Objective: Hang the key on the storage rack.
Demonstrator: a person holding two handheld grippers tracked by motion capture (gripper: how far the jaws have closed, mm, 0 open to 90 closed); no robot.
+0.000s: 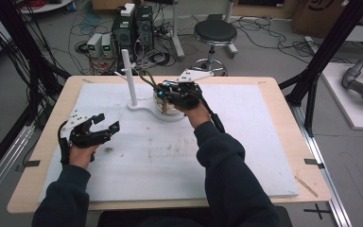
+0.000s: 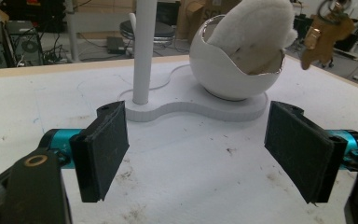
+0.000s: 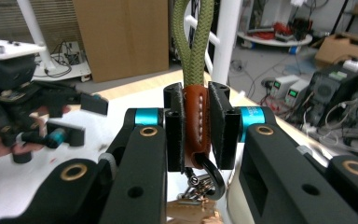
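My right gripper (image 3: 197, 126) is shut on the brown leather sleeve (image 3: 196, 122) of a keychain. Its green rope loop (image 3: 193, 42) stands up above the jaws, and a metal hook (image 3: 210, 178) with keys hangs below. In the high view this gripper (image 1: 163, 90) hovers over a white bowl (image 1: 171, 112), beside a white post (image 1: 129, 78) on a shared base. My left gripper (image 1: 109, 121) rests low at the left, open and holding nothing. From the left gripper view, its own pads (image 2: 103, 151) frame the bowl (image 2: 228, 74), which holds a white fluffy object (image 2: 256, 32); the keys (image 2: 324, 35) dangle to its right.
A white mat (image 1: 246, 156) covers most of the wooden table (image 1: 290, 142). Beyond the far edge stand a stool (image 1: 215, 33) and computer boxes with cables (image 1: 132, 28). Black frame poles (image 1: 328, 47) rise at both sides.
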